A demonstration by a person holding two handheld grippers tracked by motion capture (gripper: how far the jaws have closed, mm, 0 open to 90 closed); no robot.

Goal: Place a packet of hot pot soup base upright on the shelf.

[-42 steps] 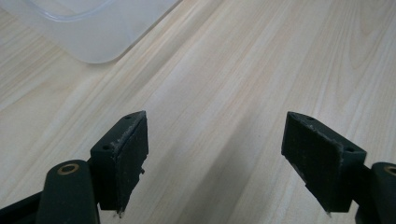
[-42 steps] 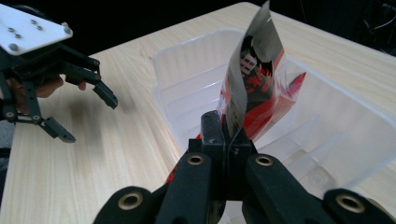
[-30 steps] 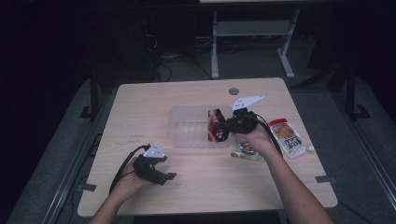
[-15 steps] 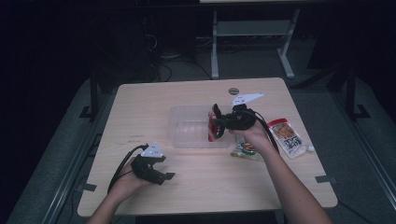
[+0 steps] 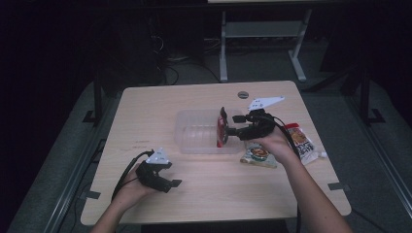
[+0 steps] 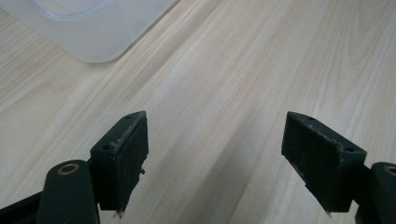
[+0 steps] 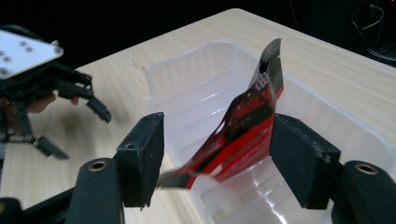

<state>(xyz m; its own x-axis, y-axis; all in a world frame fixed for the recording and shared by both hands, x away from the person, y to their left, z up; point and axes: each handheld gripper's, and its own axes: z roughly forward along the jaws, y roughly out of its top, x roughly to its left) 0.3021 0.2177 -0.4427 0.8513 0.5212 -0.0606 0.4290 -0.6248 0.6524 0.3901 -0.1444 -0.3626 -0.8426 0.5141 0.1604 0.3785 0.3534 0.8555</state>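
Note:
A red and black snack packet (image 5: 222, 128) stands on edge over the right end of a clear plastic container (image 5: 194, 148). My right gripper (image 5: 231, 127) is at the packet, over the container's right rim. In the right gripper view the packet (image 7: 243, 121) hangs blurred between the spread jaws, leaning on the right one, with a gap at the left one, above the container (image 7: 196, 88). My left gripper (image 5: 171, 183) rests open near the table's front left. Its jaws (image 6: 215, 154) hold nothing over bare wood, with the container's corner (image 6: 93, 28) beyond.
A green and white packet (image 5: 257, 155) lies under the right hand. An orange packet (image 5: 300, 141) lies near the table's right edge. A round grey grommet (image 5: 243, 94) sits at the back. The left gripper (image 7: 74, 130) is seen far left in the right gripper view.
The right gripper and the red packet have shifted slightly left over the container. The left hand has barely moved.

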